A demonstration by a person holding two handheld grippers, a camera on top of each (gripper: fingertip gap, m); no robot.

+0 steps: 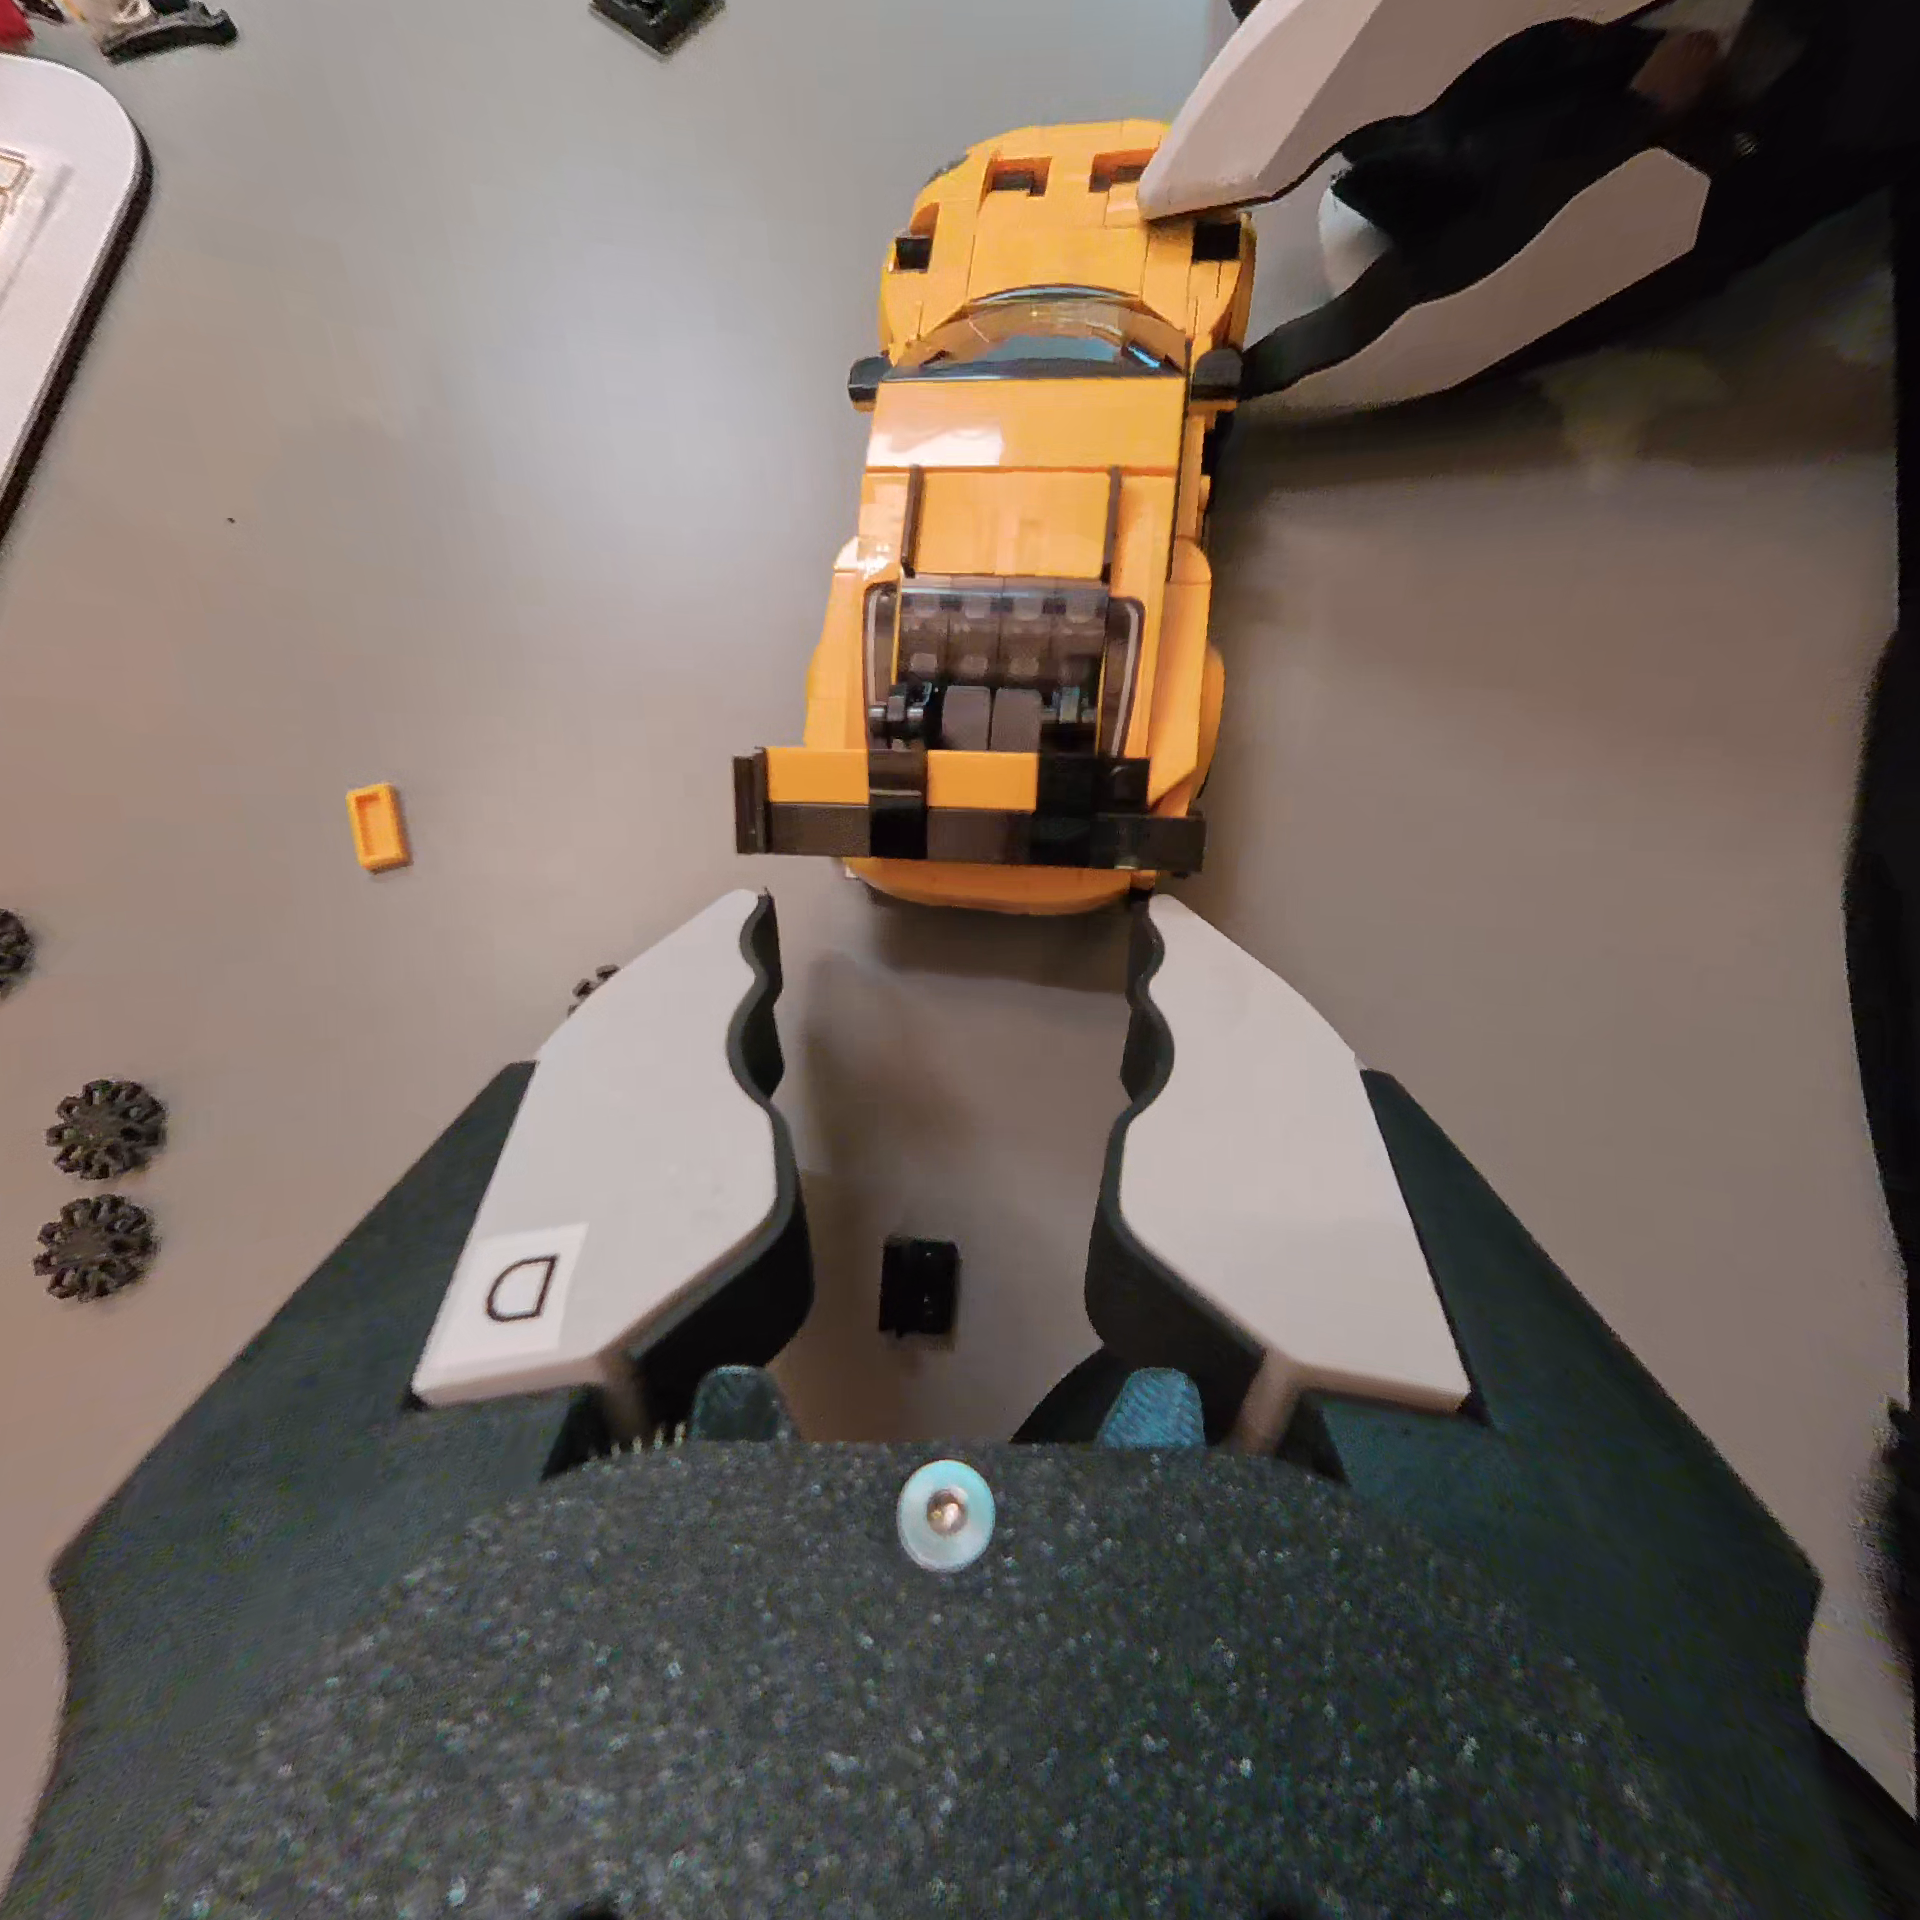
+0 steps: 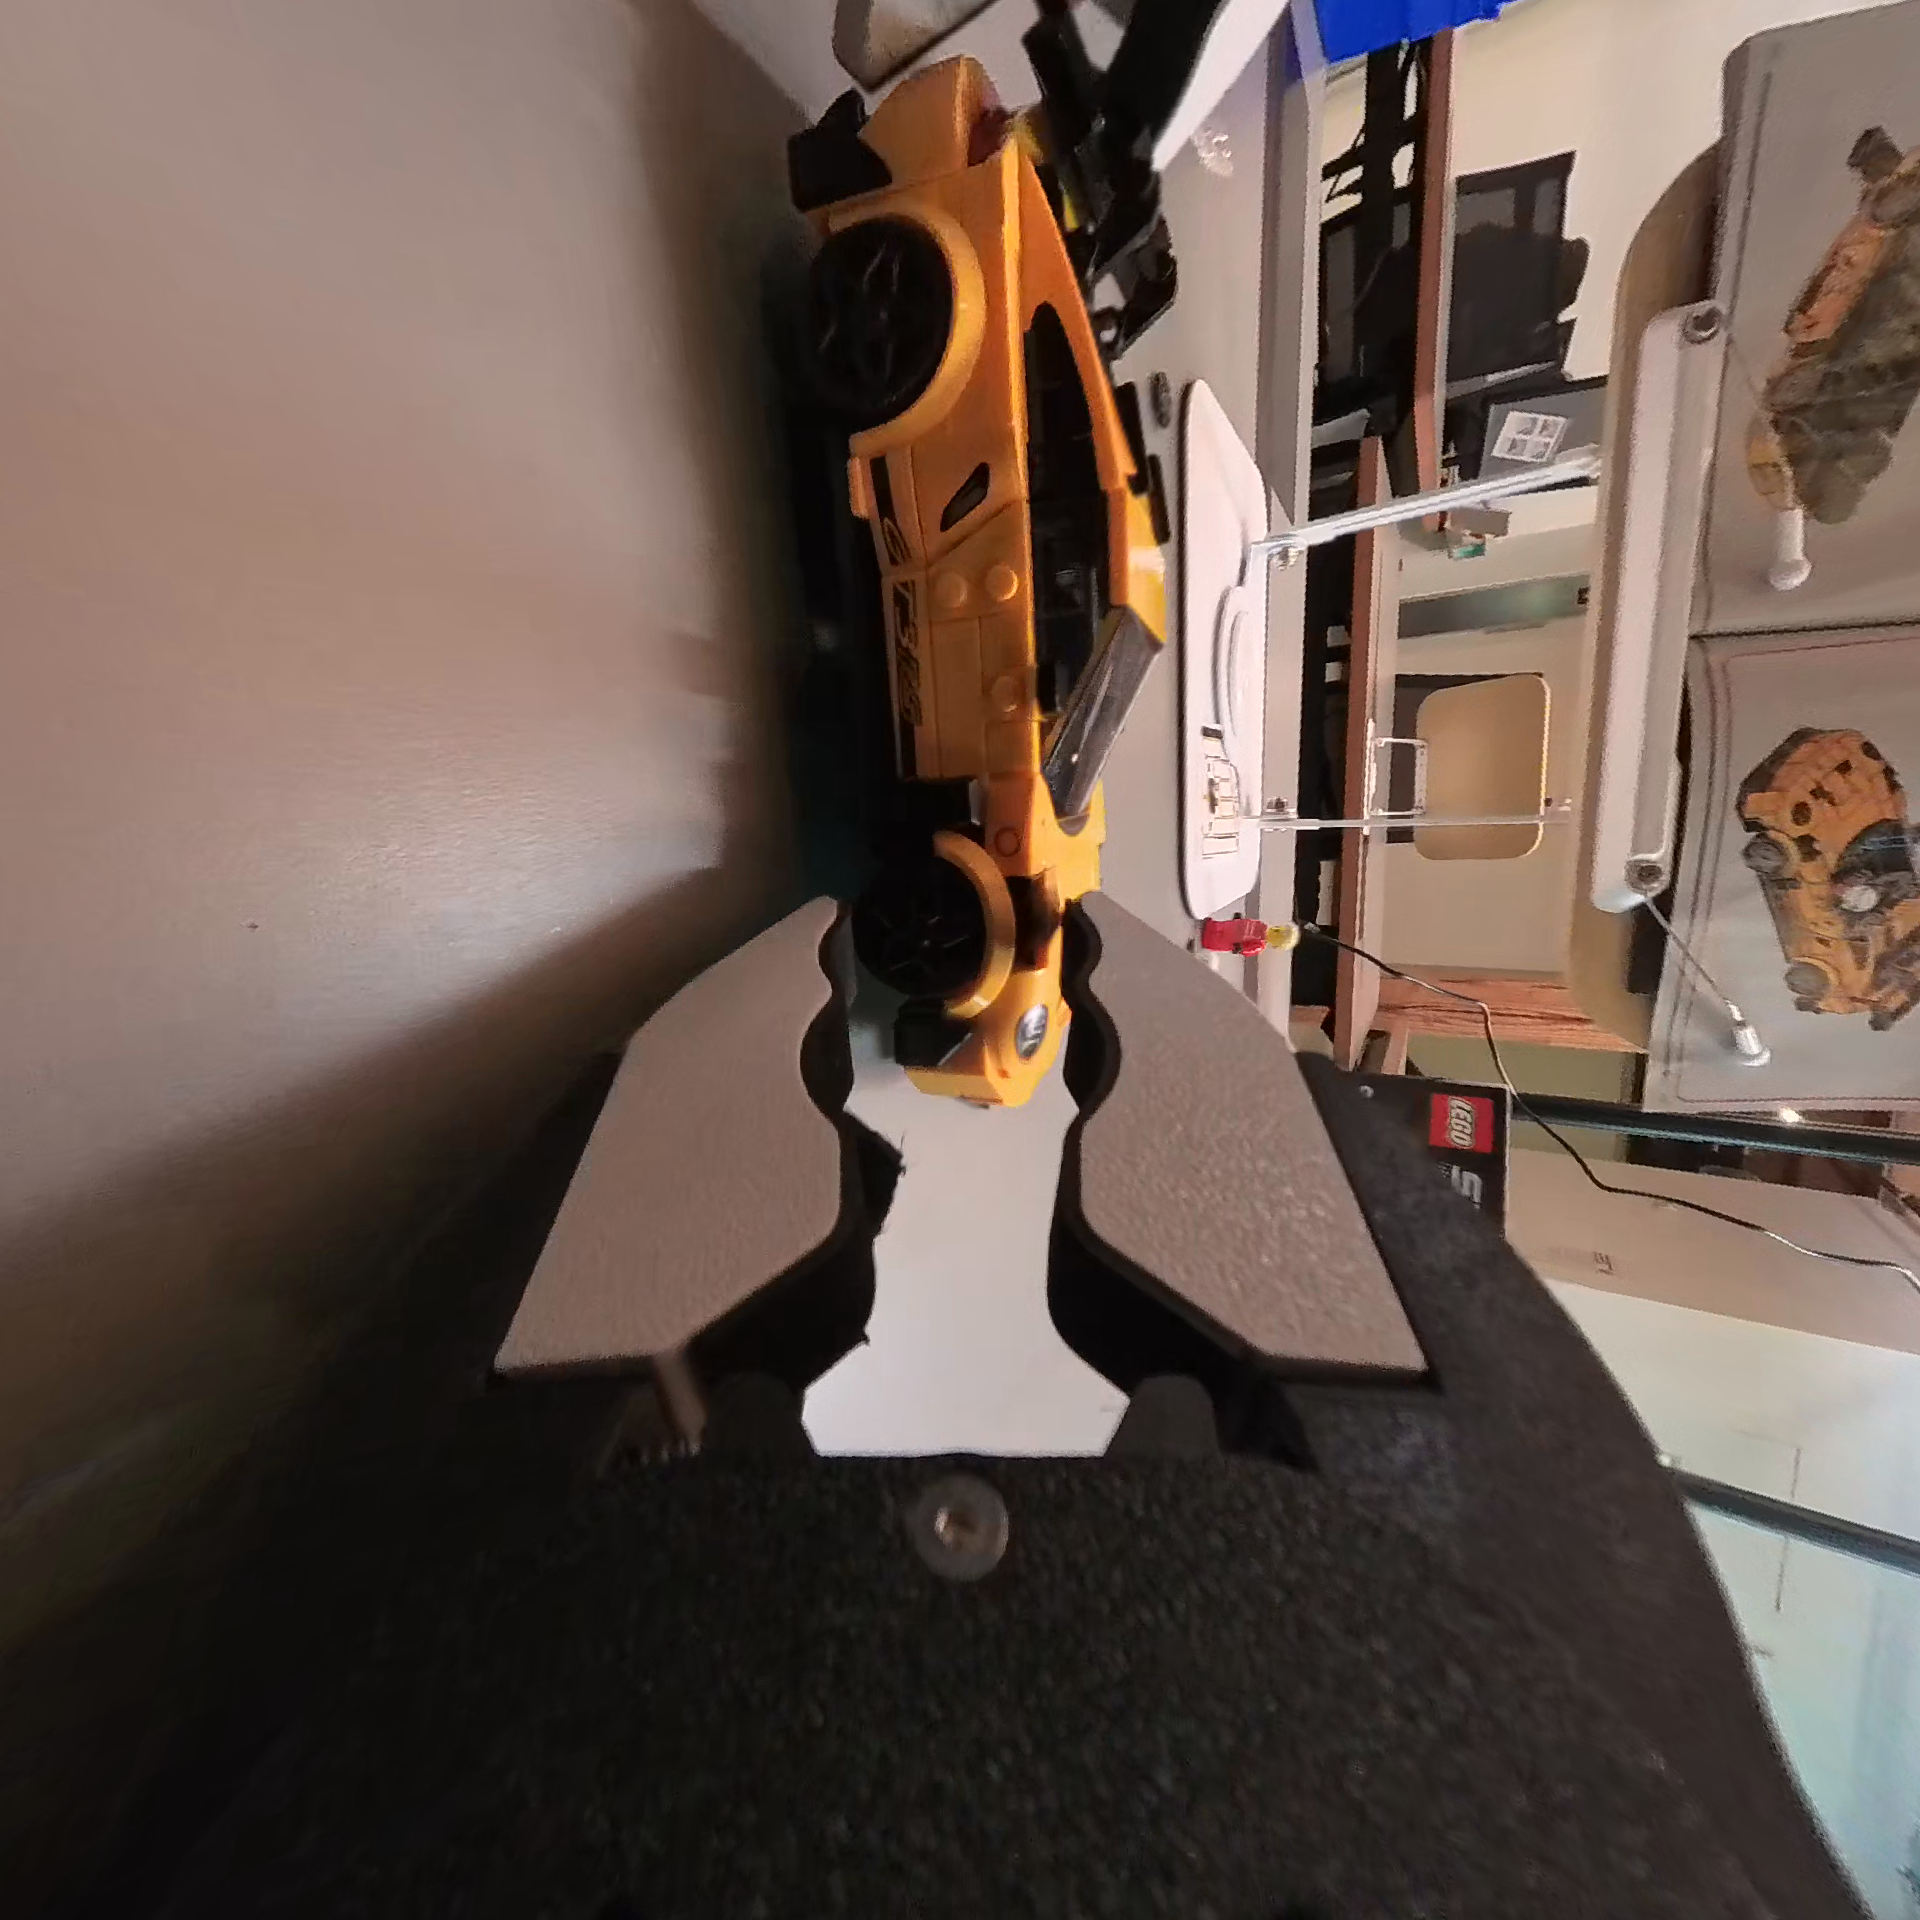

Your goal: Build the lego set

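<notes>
While the right gripper (image 2: 961, 925) pinches the yellow car's (image 1: 1029, 540) nose (sideways), the left gripper (image 1: 951, 914) hovers spread behind

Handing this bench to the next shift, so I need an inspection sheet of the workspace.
Surface: grey table, no spills seen.
Job's things: yellow lego car on the table; loose yellow piece, black wheel inserts to its left; small black piece.
Clutter: white tray at the far left.
Grippers: left gripper open behind the car's rear; right gripper around the car's front end.
Cables: thin wire beside the lego box.
Surroundings: shelves with model pictures.
</notes>
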